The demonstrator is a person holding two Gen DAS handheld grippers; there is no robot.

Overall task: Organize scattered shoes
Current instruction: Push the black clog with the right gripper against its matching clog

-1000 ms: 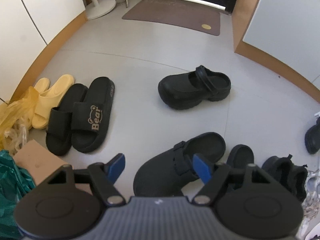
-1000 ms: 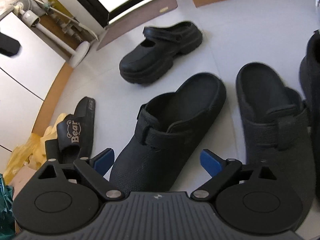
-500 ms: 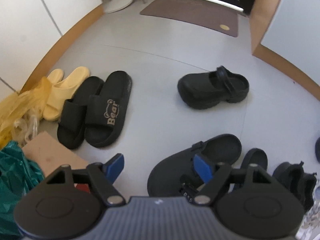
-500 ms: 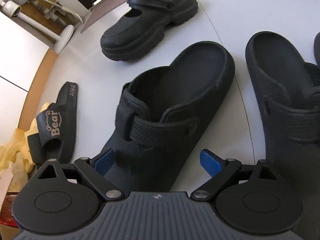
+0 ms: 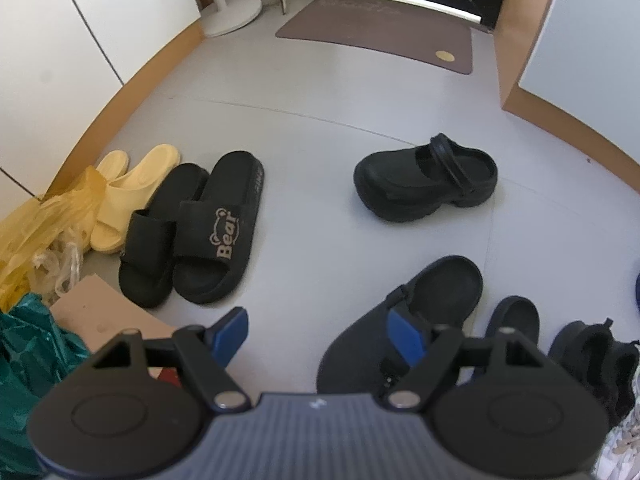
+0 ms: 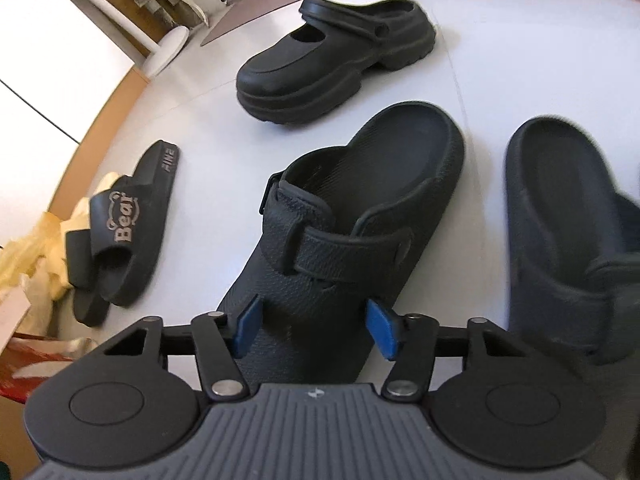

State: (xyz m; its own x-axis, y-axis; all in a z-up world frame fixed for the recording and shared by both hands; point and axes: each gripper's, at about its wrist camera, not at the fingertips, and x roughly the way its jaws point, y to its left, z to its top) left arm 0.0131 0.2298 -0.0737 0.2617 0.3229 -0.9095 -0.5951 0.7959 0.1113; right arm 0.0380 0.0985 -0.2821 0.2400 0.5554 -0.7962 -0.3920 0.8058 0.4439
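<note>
A black clog [image 6: 352, 216] with a buckled strap lies on the pale floor, toe toward me. My right gripper [image 6: 312, 326] is low over that toe. Its jaws are closing with the toe between the blue pads [image 6: 246, 322], and I see no firm pressing. The clog's mate [image 6: 560, 208] lies just to its right. A chunky black strap clog [image 6: 332, 52] stands farther off. My left gripper [image 5: 316, 340] hangs open over bare floor, left of the same clog [image 5: 424, 308]. Black "Bear" slides [image 5: 216, 228] and yellow slides [image 5: 136, 184] lie paired at the left wall.
Yellow plastic bags [image 5: 36, 224], a green bag [image 5: 32, 360] and a cardboard piece [image 5: 108, 312] crowd the near left. A black sneaker [image 5: 592, 352] sits at the right. A brown doormat [image 5: 380, 32] and a white stand base [image 5: 232, 12] lie by the door.
My right gripper has come down closer onto the clog's toe and its jaws have narrowed from wide open to about half. The left gripper has stayed open and barely shifted.
</note>
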